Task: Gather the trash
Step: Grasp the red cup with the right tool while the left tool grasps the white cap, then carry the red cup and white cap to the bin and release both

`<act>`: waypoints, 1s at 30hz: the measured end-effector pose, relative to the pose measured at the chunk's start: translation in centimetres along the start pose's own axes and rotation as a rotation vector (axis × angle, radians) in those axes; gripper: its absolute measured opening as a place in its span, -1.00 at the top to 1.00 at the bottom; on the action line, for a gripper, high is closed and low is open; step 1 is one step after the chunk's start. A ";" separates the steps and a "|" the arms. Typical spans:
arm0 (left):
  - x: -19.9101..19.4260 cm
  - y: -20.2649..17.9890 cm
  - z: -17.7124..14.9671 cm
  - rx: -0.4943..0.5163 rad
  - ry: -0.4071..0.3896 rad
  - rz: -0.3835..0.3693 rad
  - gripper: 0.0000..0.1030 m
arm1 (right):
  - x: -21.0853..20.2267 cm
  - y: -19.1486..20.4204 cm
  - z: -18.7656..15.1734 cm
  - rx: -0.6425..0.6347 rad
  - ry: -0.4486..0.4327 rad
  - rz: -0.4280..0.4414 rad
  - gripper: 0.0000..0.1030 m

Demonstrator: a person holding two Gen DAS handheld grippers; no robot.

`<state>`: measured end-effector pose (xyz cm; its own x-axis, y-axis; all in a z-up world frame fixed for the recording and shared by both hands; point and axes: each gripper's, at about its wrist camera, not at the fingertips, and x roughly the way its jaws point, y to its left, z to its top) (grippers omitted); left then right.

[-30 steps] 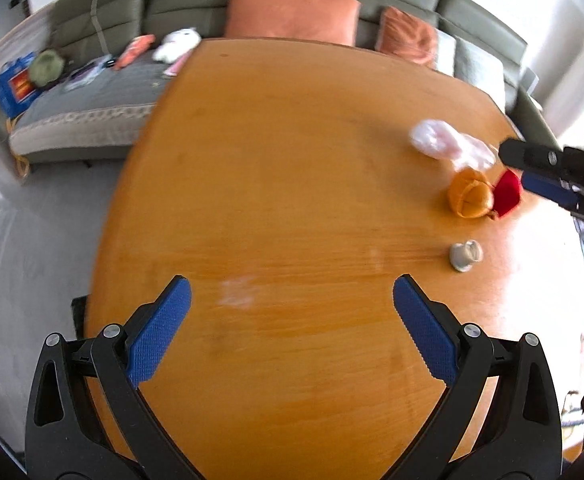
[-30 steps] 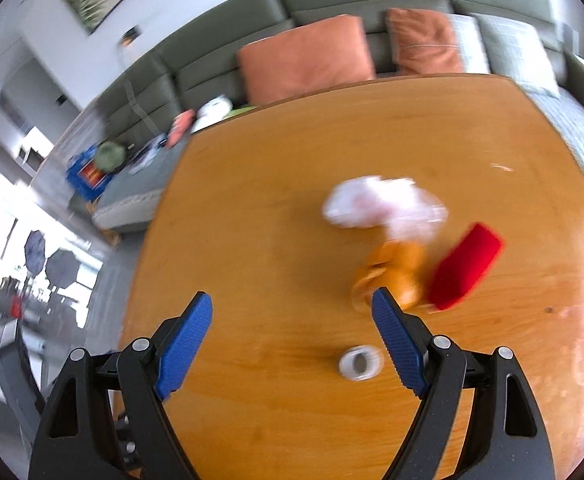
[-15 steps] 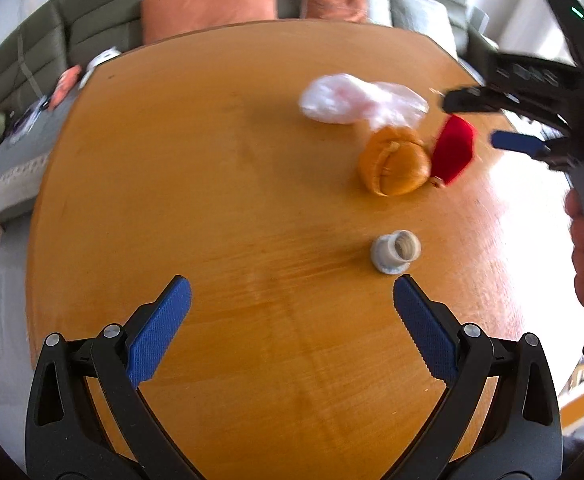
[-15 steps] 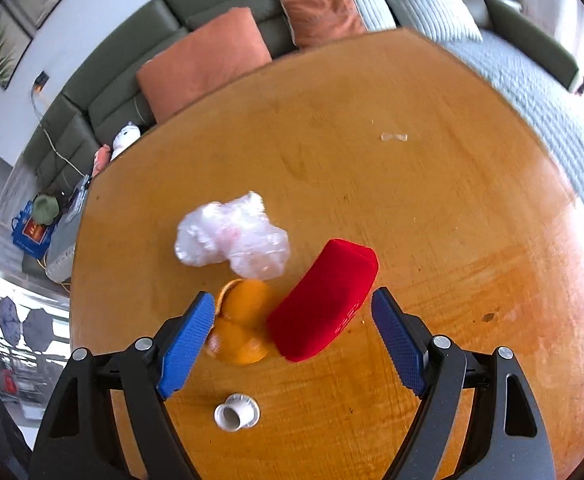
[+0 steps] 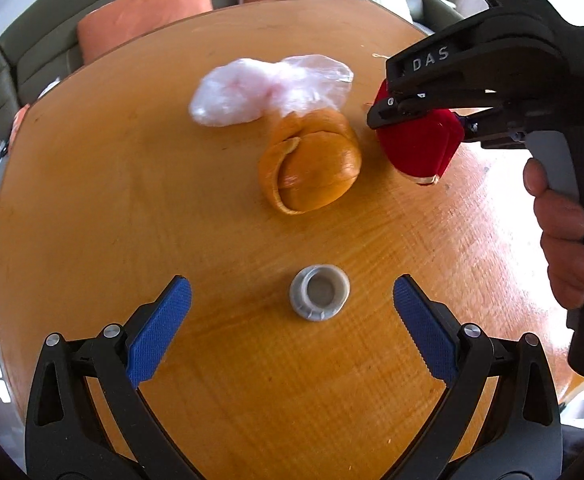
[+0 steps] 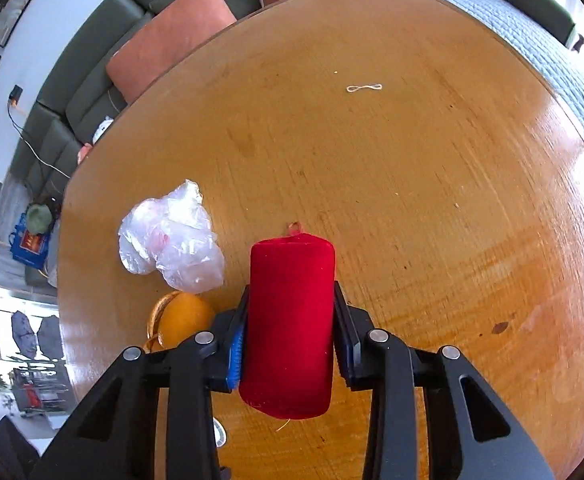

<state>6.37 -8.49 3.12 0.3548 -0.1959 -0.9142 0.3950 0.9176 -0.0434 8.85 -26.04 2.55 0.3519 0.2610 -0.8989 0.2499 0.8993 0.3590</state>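
Right gripper (image 6: pixel 290 354): your jaws were closing on the red pouch (image 6: pixel 292 320), with both pads already against its flanks. The pouch lay on the table (image 6: pixel 412 200), just right of the orange peel (image 5: pixel 310 168) and near the plastic bag (image 5: pixel 268 88).

Step in hand, as judged: secure the pouch before lifting. The velvet looked soft and likely to squash, so finishing the squeeze before raising seemed wise. The grip sat around mid-length, which should keep the pouch from tipping. Lifting straight up would keep it off the peel beside it.

Left gripper (image 5: pixel 290 320): your jaws stood wide apart and held nothing. The cap (image 5: pixel 319 293) lay on the table roughly between the 2 fingertips, touching neither. To take it, you would have needed to lower further and centre on it, since it is low and small.

Pose: both grippers pointed steeply down at the table. In the left view your right hand (image 5: pixel 564 236) wrapped the grey handle, the gripper reaching in from the right edge.
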 end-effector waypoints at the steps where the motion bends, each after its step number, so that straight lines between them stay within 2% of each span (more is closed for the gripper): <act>1: 0.3 -0.2 0.0 0.006 -0.001 -0.004 -0.89 | -0.2 -0.2 -0.1 -0.003 -0.004 -0.001 0.29; 2: 0.5 -0.3 0.0 0.010 -0.001 -0.007 -0.83 | -0.4 -0.5 -0.3 -0.004 -0.005 0.005 0.29; 4: 1.0 -0.4 -0.1 0.014 0.017 -0.031 -0.56 | -0.6 -0.7 -0.7 -0.001 -0.002 0.020 0.29; 5: 1.4 -0.5 -0.2 0.013 0.031 -0.047 -0.30 | -0.7 -0.8 -0.8 0.000 -0.002 0.023 0.29; 7: 1.3 -0.7 -0.3 0.029 0.014 -0.049 -0.05 | -0.7 -0.2 -0.7 -0.001 -0.002 0.027 0.29; 9: 1.1 -0.7 -0.3 0.027 0.011 -0.074 0.30 | -0.9 0.0 -0.9 -0.008 -0.006 0.026 0.29; 11: 0.9 -0.6 -0.5 0.017 0.012 -0.092 0.41 | -1.2 0.5 -1.2 -0.020 -0.011 0.025 0.29; 20: -2.0 -0.4 -3.3 0.021 -0.030 -0.121 0.41 | -3.4 2.6 -3.3 -0.073 -0.039 0.025 0.29; 28: -5.3 1.4 -5.0 -0.003 -0.084 -0.109 0.41 | -4.8 6.5 -5.7 -0.133 -0.059 0.038 0.29; 30: -6.3 3.2 -5.7 -0.013 -0.095 -0.104 0.41 | -4.9 7.6 -6.4 -0.148 -0.057 0.045 0.29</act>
<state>0.56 -2.31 6.42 0.3918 -0.3217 -0.8620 0.4229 0.8950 -0.1419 3.30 -18.21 8.10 0.4118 0.2856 -0.8654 0.0987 0.9301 0.3539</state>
